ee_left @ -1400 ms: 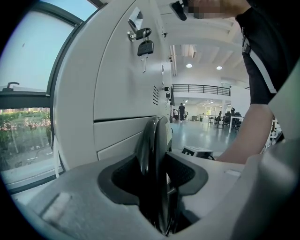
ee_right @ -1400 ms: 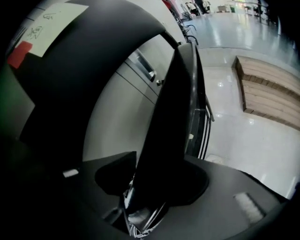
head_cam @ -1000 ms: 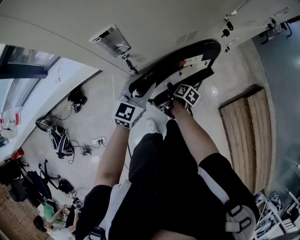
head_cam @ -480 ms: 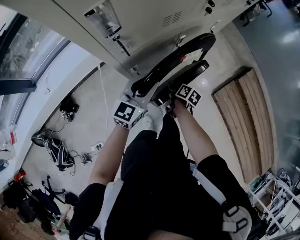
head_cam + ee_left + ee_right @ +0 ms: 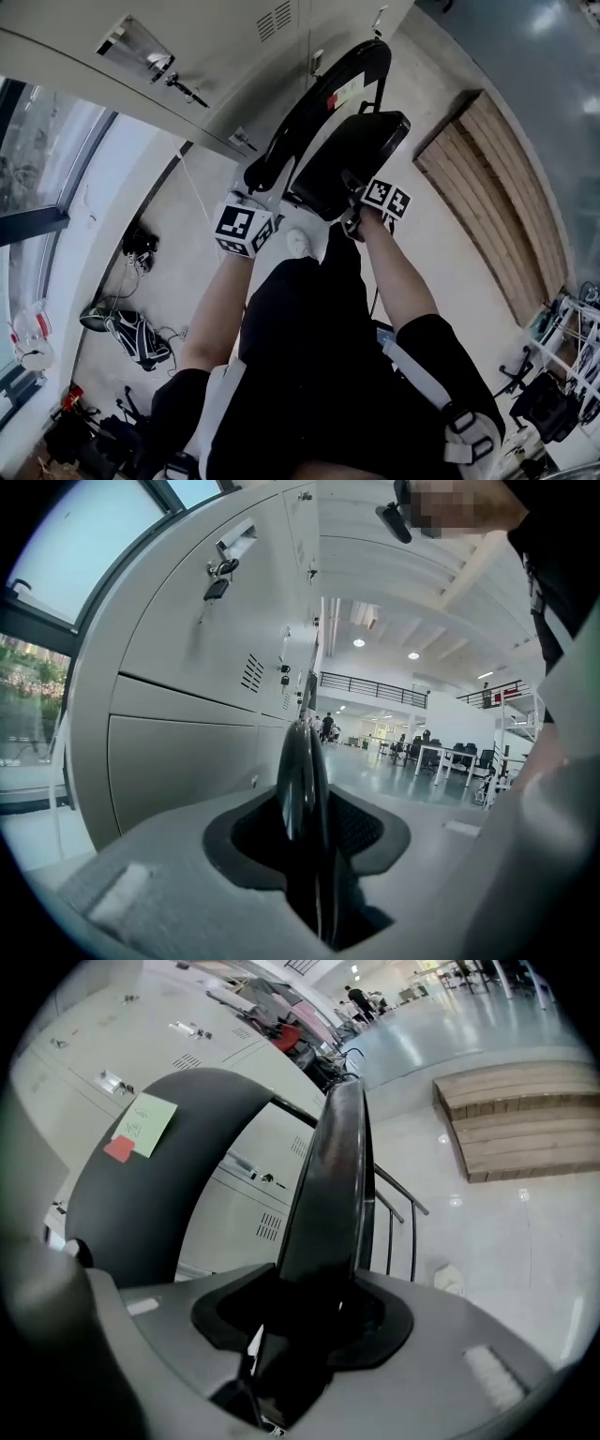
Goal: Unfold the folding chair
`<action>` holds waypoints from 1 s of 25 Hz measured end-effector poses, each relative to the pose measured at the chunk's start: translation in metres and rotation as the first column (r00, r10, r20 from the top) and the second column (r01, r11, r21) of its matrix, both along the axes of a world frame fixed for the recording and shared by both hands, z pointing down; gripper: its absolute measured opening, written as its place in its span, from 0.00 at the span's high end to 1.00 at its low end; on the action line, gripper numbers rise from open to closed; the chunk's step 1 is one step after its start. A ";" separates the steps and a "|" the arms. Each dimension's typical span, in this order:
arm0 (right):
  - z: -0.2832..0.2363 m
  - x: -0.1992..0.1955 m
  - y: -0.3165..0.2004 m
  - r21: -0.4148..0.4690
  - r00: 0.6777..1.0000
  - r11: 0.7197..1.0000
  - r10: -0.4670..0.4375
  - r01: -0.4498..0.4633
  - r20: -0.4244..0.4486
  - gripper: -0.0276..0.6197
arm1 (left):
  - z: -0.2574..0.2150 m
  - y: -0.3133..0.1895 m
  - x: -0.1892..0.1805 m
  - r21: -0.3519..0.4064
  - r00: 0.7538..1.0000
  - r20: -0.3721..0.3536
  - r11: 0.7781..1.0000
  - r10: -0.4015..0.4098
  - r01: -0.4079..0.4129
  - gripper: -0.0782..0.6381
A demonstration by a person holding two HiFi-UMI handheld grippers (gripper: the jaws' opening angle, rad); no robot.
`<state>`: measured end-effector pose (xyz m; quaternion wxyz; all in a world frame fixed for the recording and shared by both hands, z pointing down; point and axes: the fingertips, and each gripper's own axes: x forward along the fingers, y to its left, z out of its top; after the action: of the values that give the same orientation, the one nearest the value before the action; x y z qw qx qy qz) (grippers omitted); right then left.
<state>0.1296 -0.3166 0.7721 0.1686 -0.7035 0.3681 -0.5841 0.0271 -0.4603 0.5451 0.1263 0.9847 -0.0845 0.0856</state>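
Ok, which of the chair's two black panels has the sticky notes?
The curved backrest, nearest the lockers; the seat shows none.

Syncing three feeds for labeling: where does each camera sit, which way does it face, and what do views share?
Head view: on the person's head, facing steeply down at the folding chair; forearms, legs show.
Left gripper view: on the left gripper, facing lockers; fingers closing on the backrest; torso at right.
Right gripper view: on the right gripper, facing a wooden platform; fingers closing on the seat.
Shared: head and right gripper views show the platform.
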 end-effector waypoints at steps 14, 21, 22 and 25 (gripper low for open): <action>0.067 0.011 0.153 -0.036 0.980 0.984 0.176 -0.173 0.097 0.62 | 0.030 0.037 0.000 -0.090 0.999 0.015 0.995 -0.044 0.045 0.71; 0.099 0.025 0.196 -0.008 0.973 0.979 0.202 -0.202 0.108 0.59 | 0.042 0.048 0.005 -0.105 0.997 -0.002 0.991 -0.080 0.079 0.71; 0.104 0.026 0.202 -0.002 0.972 0.979 0.205 -0.206 0.112 0.59 | 0.045 0.049 0.005 -0.111 0.997 0.001 0.991 -0.081 0.080 0.71; 0.116 0.031 0.214 0.025 0.969 0.974 0.220 -0.224 0.112 0.58 | 0.052 0.052 0.007 -0.124 0.998 -0.001 0.990 -0.069 0.068 0.71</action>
<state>0.1609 -0.1027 0.8877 0.2657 -0.7041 0.2883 -0.5921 0.0344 -0.4088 0.5975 0.1905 0.9716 -0.1125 0.0836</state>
